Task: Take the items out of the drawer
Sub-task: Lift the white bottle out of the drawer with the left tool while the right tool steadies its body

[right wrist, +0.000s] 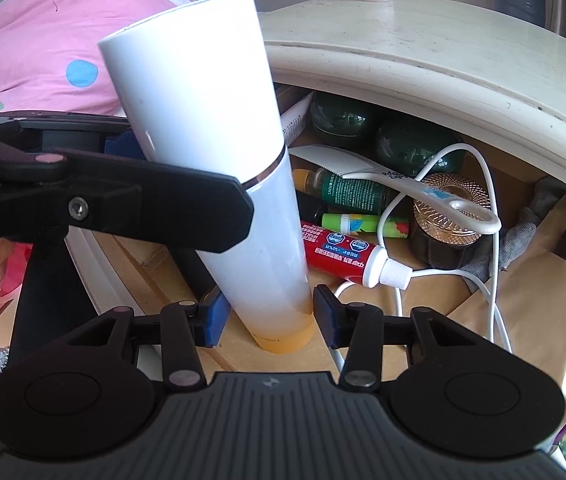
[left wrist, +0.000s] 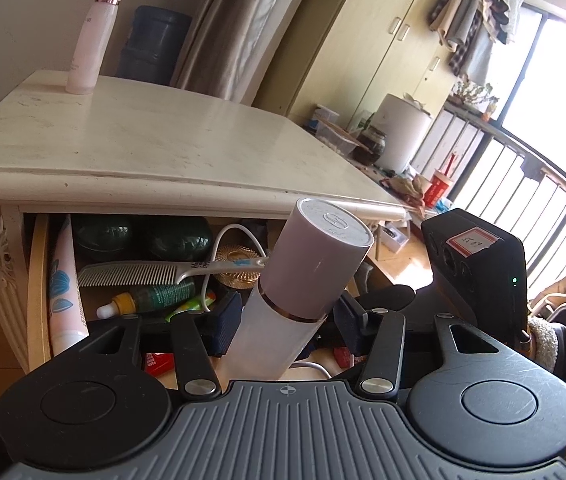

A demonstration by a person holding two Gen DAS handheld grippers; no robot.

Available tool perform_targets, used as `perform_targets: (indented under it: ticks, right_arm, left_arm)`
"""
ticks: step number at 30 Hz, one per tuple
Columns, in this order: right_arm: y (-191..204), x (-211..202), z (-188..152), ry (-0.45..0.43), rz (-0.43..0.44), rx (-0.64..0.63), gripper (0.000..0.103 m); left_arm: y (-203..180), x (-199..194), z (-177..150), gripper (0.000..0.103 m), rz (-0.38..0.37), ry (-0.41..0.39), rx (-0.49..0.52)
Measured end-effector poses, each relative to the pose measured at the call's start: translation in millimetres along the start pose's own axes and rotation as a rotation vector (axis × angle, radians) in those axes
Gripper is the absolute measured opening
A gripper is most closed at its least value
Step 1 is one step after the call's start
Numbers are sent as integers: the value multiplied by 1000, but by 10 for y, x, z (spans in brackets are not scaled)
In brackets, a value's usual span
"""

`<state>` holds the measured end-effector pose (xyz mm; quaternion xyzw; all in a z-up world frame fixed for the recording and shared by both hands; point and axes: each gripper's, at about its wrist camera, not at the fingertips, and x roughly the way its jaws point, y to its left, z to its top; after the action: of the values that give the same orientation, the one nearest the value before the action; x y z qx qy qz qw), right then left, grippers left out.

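One frosted bottle (left wrist: pixel 315 264) with a pale lilac cap and a metal ring hangs tilted above the open drawer (left wrist: pixel 39 280). My left gripper (left wrist: pixel 287 320) is shut on it just below the ring. In the right wrist view the same bottle (right wrist: pixel 219 128) looks white, and my right gripper (right wrist: pixel 271 316) has its blue pads against the narrow base. The left gripper's finger (right wrist: pixel 187 208) crosses in front of the bottle's middle from the left. The right gripper's black body (left wrist: pixel 479 264) shows at the right of the left wrist view, its fingers hidden.
In the drawer lie a white comb (left wrist: pixel 131 274), a green bottle (left wrist: pixel 159 294), a red tube (right wrist: pixel 343 252), two dark green jars (left wrist: pixel 179 240), a gold-lidded jar (right wrist: pixel 447 216) and a white cable (right wrist: pixel 487 240). A pink bottle (left wrist: pixel 91 40) stands on the overhanging cream top (left wrist: pixel 163 140). A person in pink (right wrist: pixel 63 20) is at the left.
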<state>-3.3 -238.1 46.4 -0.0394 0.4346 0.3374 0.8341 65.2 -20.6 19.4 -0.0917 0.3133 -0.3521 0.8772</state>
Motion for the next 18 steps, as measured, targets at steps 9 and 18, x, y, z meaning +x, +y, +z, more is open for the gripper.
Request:
perform_targets:
  ticks: [9, 18]
  right_arm:
    - [81, -317, -258, -47, -7, -2, 46]
    - [157, -690, -428, -89, -13, -12, 46]
  left_arm:
    - [-38, -36, 17, 52, 11, -20, 14]
    - [-120, -79, 75, 52, 17, -35, 28]
